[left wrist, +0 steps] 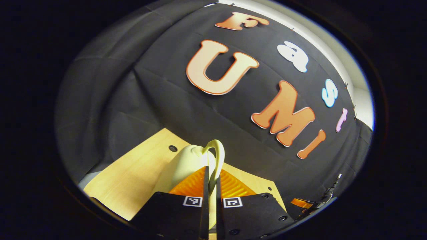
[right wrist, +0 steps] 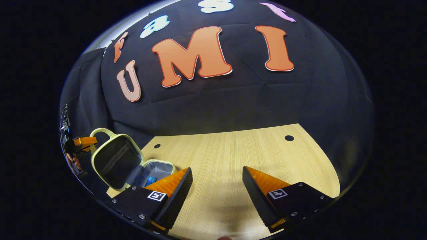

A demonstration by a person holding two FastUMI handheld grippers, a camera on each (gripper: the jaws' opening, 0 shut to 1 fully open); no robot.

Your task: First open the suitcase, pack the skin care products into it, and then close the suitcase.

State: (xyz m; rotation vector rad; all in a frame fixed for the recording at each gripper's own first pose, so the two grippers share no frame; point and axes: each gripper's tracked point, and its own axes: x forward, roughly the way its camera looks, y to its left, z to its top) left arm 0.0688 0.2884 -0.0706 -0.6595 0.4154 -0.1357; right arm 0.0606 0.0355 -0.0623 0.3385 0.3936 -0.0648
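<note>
A small pale yellow-green suitcase (right wrist: 115, 160) stands open at the left of the wooden table (right wrist: 233, 150), its lid raised upright and showing a dark lining. A blue skin care product (right wrist: 150, 181) lies in the grey-lined base (right wrist: 163, 166). In the left gripper view my left gripper (left wrist: 212, 180) is shut on the suitcase's handle (left wrist: 218, 153), with the lid's shell (left wrist: 186, 163) just behind it. In the right gripper view the left gripper (right wrist: 83, 142) sits at the handle (right wrist: 100, 130). My right gripper (right wrist: 217, 173) hovers open over bare table, right of the suitcase, holding nothing.
The tabletop has small round holes (right wrist: 289, 138) near its back edge, which meets the black cloth wall. The table's left corner (left wrist: 100, 193) lies below the suitcase in the left gripper view.
</note>
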